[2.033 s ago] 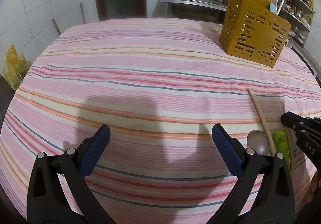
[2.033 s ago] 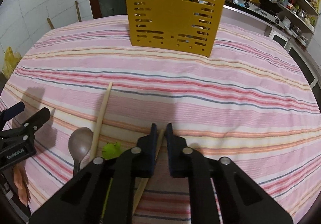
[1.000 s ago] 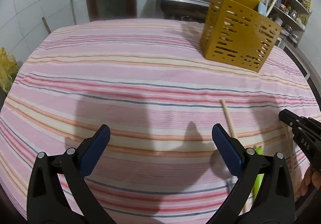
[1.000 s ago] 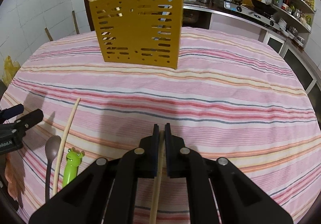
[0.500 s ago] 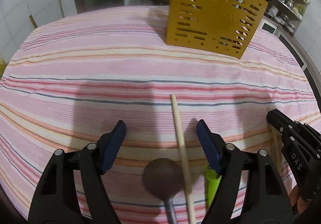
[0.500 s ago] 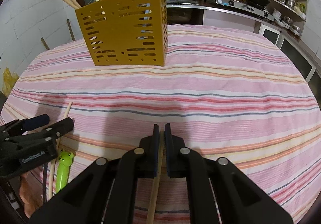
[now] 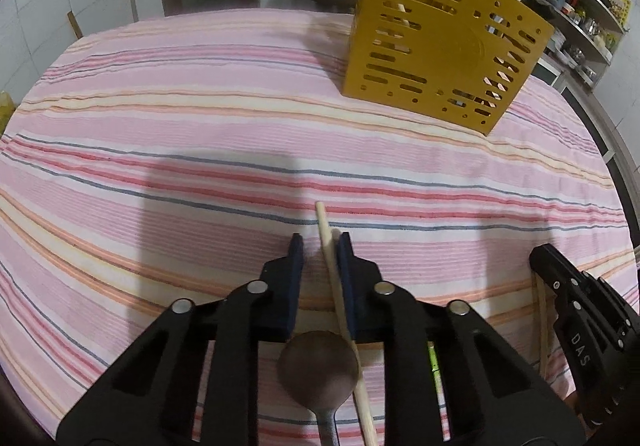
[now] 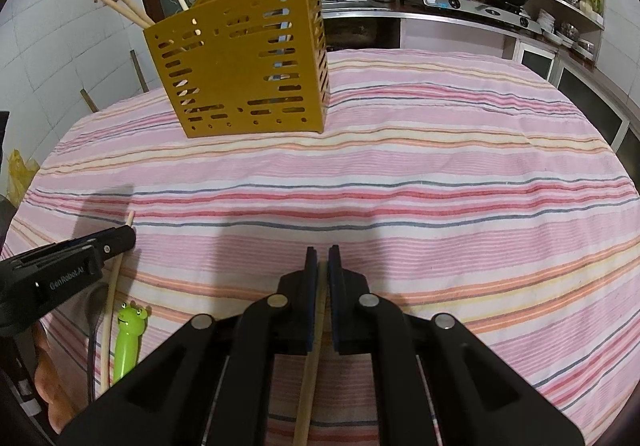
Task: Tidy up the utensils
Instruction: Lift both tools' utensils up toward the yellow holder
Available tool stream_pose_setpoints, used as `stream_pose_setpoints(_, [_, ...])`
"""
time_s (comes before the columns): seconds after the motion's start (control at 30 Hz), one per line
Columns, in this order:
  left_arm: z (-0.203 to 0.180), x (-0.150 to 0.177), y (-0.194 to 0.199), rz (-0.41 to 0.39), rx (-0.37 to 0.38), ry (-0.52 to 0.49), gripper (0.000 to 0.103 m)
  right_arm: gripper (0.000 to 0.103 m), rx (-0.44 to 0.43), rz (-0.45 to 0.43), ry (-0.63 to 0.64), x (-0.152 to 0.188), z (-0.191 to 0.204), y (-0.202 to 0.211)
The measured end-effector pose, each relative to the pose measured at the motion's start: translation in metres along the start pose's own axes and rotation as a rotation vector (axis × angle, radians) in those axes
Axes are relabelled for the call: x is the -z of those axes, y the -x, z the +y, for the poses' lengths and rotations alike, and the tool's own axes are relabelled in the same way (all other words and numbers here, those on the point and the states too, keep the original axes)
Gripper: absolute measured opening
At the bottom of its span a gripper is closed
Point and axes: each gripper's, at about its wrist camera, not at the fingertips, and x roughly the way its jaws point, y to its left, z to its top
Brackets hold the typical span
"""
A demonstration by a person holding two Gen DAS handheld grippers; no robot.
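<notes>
Left gripper [image 7: 320, 246] swung over and narrowed its fingers around the loose chopstick [image 7: 340, 298] beside the spoon [image 7: 318, 366]; not yet clamped, small gap remained. Right gripper [image 8: 322, 258] stayed closed on its own chopstick [image 8: 310, 386], so both probably went to the yellow caddy [image 8: 244, 62] next.

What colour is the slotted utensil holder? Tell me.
Mustard yellow utensil holder, clearest in the right wrist view.

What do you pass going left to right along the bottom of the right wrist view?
Left gripper → dark spoon → loose chopstick → green frog utensil → right gripper, shut on its own chopstick.
</notes>
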Motion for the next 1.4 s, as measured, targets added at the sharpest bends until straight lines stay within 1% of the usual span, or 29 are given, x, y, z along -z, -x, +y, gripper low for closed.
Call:
stream_pose_setpoints(0.07, [0.0, -0.002, -0.003, 0.0, 0.004, -0.005, 0.008, 0.006, 0.002, -0.002, 0.001, 0.0, 0.001, 0.001])
stream_pose_setpoints(0.2, [-0.001, -0.003, -0.003, -0.008, -0.002, -0.016, 0.008, 0.006, 0.007, -0.004, -0.001, -0.001, 0.0, 0.002])
stream_pose_setpoints(0.4, [0.003, -0.006, -0.002, -0.007, 0.034, -0.004, 0.007, 0.006, 0.012, -0.019, 0.004, -0.001, 0.002, 0.006])
stream_pose_setpoints(0.53, [0.003, -0.006, 0.005, -0.021, 0.049, -0.004, 0.007, 0.006, 0.025, -0.047, 0.014, -0.003, 0.004, 0.014])
stream_pose_setpoints(0.7, [-0.001, -0.009, 0.029, -0.097, 0.069, -0.044, 0.006, 0.006, 0.035, -0.095, 0.004, -0.009, 0.001, 0.029])
stream_pose_setpoints(0.87, [-0.003, -0.017, 0.062, -0.204, 0.113, -0.082, 0.006, 0.006, 0.046, -0.179, -0.003, -0.021, 0.0, 0.053])
stream_pose_setpoints(0.93, [-0.004, -0.018, 0.077, -0.256, 0.124, -0.107, 0.006, 0.006, 0.05, -0.213, -0.004, -0.025, -0.001, 0.062])
stream_pose_setpoints(1.03, [-0.003, -0.02, 0.094, -0.311, 0.135, -0.122, 0.006, 0.006, 0.051, -0.276, -0.015, -0.031, 0.0, 0.078])
stream_pose_setpoints(1.13, [0.0, -0.02, 0.106, -0.347, 0.147, -0.122, 0.006, 0.006, 0.048, -0.344, -0.021, -0.035, 0.002, 0.093])
stream_pose_setpoints(1.27, [0.0, -0.018, 0.124, -0.405, 0.145, -0.149, 0.006, 0.006, 0.053, -0.427, -0.013, -0.039, 0.008, 0.11])
stream_pose_setpoints(1.4, [0.002, -0.016, 0.136, -0.427, 0.157, -0.149, 0.006, 0.006, 0.058, -0.478, 0.003, -0.042, 0.013, 0.12])
